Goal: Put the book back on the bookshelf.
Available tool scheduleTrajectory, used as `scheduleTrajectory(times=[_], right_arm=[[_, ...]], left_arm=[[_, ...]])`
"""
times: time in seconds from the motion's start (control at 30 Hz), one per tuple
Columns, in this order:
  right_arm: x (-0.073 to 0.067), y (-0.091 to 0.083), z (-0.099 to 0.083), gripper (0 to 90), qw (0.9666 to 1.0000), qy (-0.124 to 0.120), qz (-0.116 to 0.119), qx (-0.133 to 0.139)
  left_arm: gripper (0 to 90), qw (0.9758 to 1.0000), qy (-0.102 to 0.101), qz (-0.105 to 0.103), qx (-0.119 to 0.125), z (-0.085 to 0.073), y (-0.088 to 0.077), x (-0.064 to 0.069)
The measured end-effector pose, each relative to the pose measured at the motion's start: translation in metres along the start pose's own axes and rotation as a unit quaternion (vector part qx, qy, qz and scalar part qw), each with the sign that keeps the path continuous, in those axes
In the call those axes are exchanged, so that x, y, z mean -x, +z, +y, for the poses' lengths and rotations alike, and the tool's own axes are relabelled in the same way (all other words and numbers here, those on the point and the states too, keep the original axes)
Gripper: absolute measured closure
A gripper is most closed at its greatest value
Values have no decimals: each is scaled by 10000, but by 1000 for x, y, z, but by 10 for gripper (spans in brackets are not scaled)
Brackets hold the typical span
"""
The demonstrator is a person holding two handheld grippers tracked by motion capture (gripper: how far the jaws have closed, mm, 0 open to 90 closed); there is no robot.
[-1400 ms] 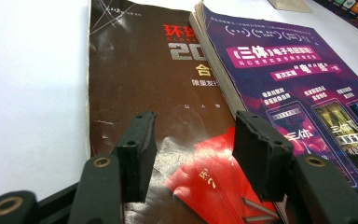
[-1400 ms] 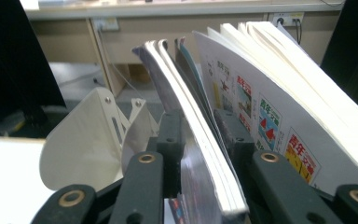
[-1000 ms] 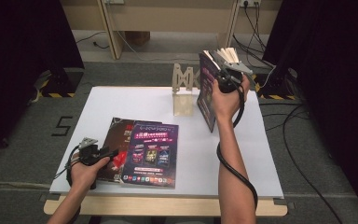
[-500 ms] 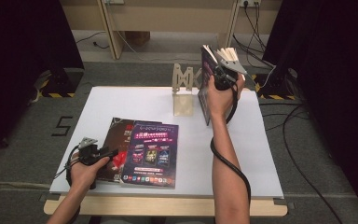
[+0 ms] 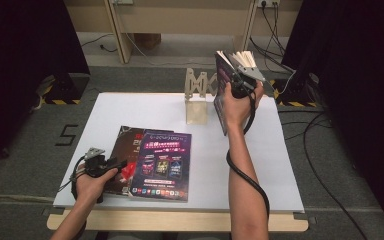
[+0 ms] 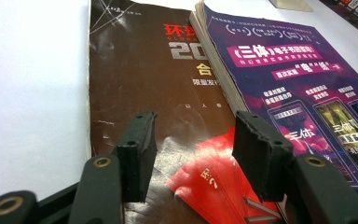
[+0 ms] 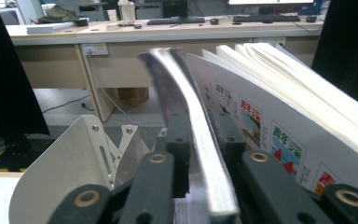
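A magazine (image 5: pixel 223 95) is held upright at the far right of the white desk (image 5: pixel 285 170) by the right tool (image 5: pixel 241 81), just beside the cream-coloured wooden file rack (image 5: pixel 198 97), and the step in hand is judged to be the standing of that magazine in or against the rack. In the right gripper view, a bowed part of the magazine (image 7: pixel 186 140) is seen between the two black jaws; the jaws have just been opening, yet the pads seem to rest against the paper on both sides, so a loosening grip rather than a full release is read. The fanned white pages are seen spreading to the right of the jaws, and the rack (image 7: pixel 70 163) lies low at the left. The next move is judged to call for the lower edge to be settled on the desk next to a divider before the jaws are parted fully, lest the magazine slump or fall open. The left tool (image 5: pixel 101 162) is held open and empty above the near-left stack, its jaws (image 6: pixel 191 154) spread over a brown-covered magazine (image 6: pixel 140 79), on which a purple-covered magazine (image 6: pixel 298 93) lies overlapped. Counted: three magazines in all, one held and two lying flat; one rack; two tools.
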State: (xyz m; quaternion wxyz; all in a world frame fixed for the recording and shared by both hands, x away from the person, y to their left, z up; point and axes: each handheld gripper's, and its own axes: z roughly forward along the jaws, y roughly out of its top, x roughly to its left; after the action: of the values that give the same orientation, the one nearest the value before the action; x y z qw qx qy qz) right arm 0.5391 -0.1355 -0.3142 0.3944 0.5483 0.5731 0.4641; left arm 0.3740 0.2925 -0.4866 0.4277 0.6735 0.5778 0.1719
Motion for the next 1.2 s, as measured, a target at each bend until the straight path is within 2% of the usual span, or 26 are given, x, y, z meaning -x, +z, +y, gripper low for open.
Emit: scheduleTrajectory(times=[0.4, 0.67, 0.73, 0.8, 0.9, 1.1, 1.2], right_arm=[[0, -8, 6, 650, 10000, -24, -51, -68], [1, -13, 1, 631, 9999, -34, 12, -121], [1, -12, -1, 702, 9998, -26, 48, -212], [2, -9, -1, 802, 9987, 0, 82, -508], [2, -7, 2, 842, 9979, 83, 76, -642], [1, -6, 0, 845, 9979, 485, 102, -424], [-2, -4, -3, 845, 9983, 453, 119, -335]], left_arm=[[483, 10000, 10, 3, 10, 0, -1, 1], [483, 10000, 33, -24, 6, 0, -1, 2], [483, 10000, 34, -21, 3, 0, -1, 2], [483, 10000, 38, -20, -6, 0, 0, 3], [483, 10000, 38, -20, 1, 0, -1, 2], [484, 10000, 35, -4, -1, 0, -1, 1], [484, 10000, 34, -20, 22, 1, -1, 1]])
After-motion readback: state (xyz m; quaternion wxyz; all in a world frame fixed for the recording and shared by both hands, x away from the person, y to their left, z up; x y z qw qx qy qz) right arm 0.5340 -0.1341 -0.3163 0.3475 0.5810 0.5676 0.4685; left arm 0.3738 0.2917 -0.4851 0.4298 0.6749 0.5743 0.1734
